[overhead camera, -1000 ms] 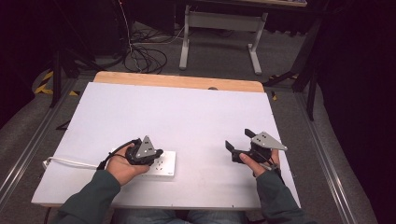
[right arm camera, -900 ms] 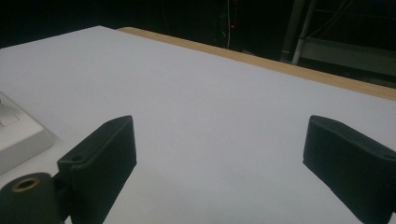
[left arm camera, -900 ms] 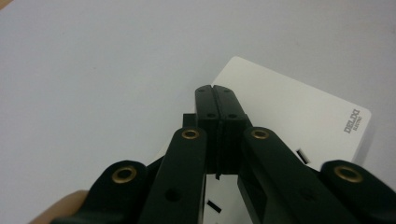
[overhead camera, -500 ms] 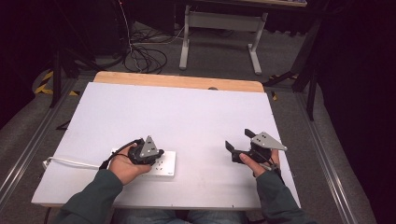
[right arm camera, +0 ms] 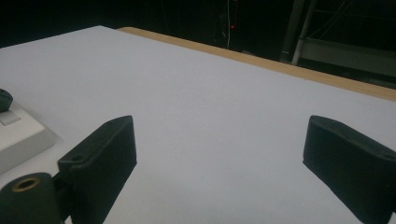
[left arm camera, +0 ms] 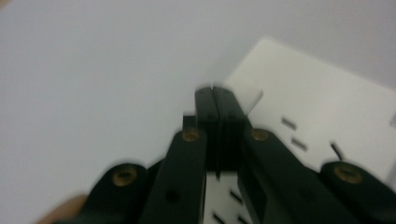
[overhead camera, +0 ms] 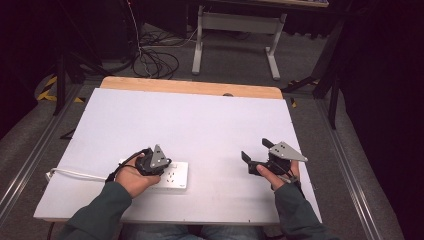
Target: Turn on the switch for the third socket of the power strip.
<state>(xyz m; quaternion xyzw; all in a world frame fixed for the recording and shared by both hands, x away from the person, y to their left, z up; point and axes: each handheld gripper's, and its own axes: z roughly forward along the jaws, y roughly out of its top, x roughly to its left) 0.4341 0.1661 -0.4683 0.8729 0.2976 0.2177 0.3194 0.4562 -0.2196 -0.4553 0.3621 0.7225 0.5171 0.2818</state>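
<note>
A white power strip (overhead camera: 176, 178) lies flat near the table's front left, and its white cable (overhead camera: 75, 173) runs off to the left. My left gripper (overhead camera: 166, 163) rests over the strip's left end, tips pointing right. In the left gripper view the jaws of my left gripper (left arm camera: 217, 95) are pressed together over a corner of the power strip (left arm camera: 317, 107), beside a small pale tab; I see nothing between them. My right gripper (overhead camera: 256, 150) is held at the front right, jaws wide apart. In its own view my right gripper (right arm camera: 222, 135) frames bare table, with the power strip (right arm camera: 18, 135) at far left.
The white tabletop (overhead camera: 200, 115) has a wooden strip (overhead camera: 190, 86) along its far edge. Beyond it on the floor are black cables (overhead camera: 155, 62) and a grey metal stand (overhead camera: 235, 30). Metal rails (overhead camera: 345, 170) run beside the table.
</note>
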